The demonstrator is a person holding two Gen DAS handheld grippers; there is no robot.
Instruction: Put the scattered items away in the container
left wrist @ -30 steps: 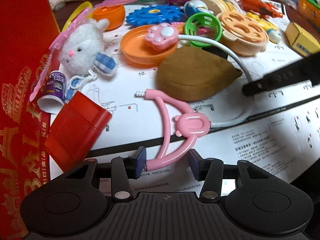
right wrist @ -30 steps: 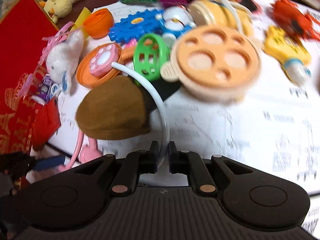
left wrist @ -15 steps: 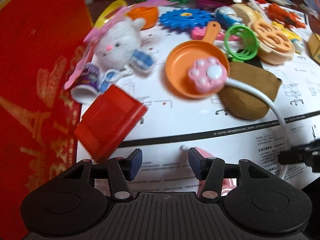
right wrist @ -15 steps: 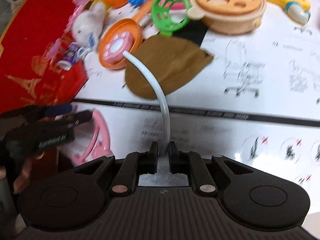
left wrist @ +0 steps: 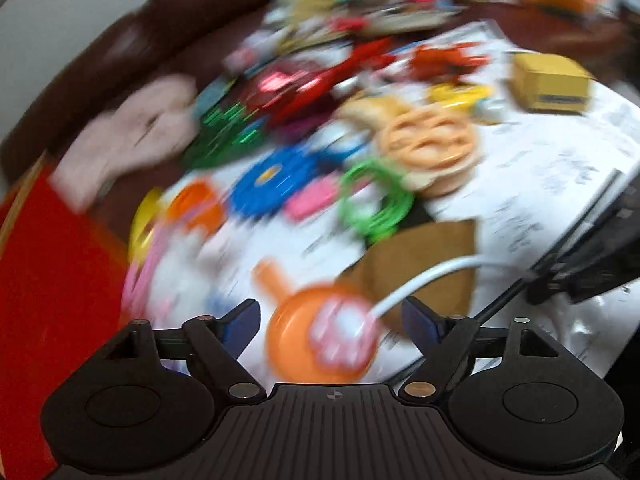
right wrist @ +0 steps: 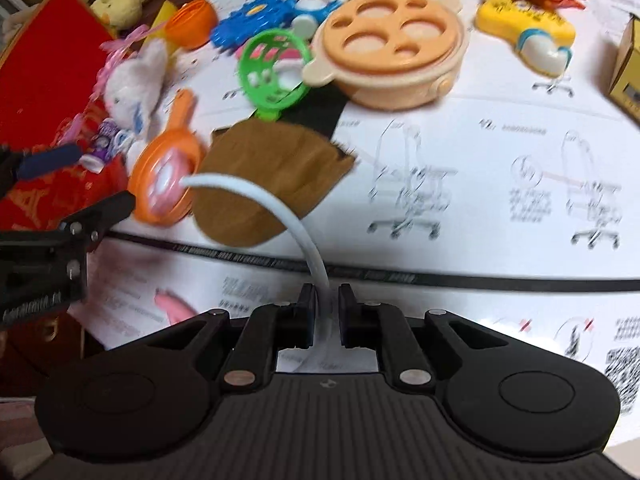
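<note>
Scattered toys cover a printed instruction sheet (right wrist: pixel 460 208) on a dark table as a person works two handheld grippers through the clutter. The right gripper (right wrist: pixel 323 314) is clamped on the white flexible stalk (right wrist: pixel 280 204) of a pink paw-shaped gadget (right wrist: pixel 162 178), whose head rests in an orange toy frying pan (right wrist: pixel 176 152) just beside a brown cloth pouch (right wrist: pixel 272 176). The left gripper (left wrist: pixel 330 320) is empty, its jaws opening wide above the pan (that view is heavily motion-blurred). A red container (right wrist: pixel 36 80) with gold lettering sits at the left edge of the pile, and a white plush rabbit (right wrist: pixel 134 84) and a small purple-and-white bottle (right wrist: pixel 105 146) lie against it. A piece of pink plastic (right wrist: pixel 176 306) lies on the sheet near the right gripper.

Further back lie a green mesh ring (right wrist: pixel 274 70), a peach lid with round holes (right wrist: pixel 390 46), a blue gear (right wrist: pixel 244 20) and a yellow toy (right wrist: pixel 528 30), all still outside the container.

The likely trouble lies in the stalk: it bends freely, so the heavy paw end may swing or lag when lifted, dragging the pan along or catching the pouch. The grip is near the stalk's tail, leaving the far end uncontrolled, and it could miss the container's opening. The two grippers also work close together and may collide.
</note>
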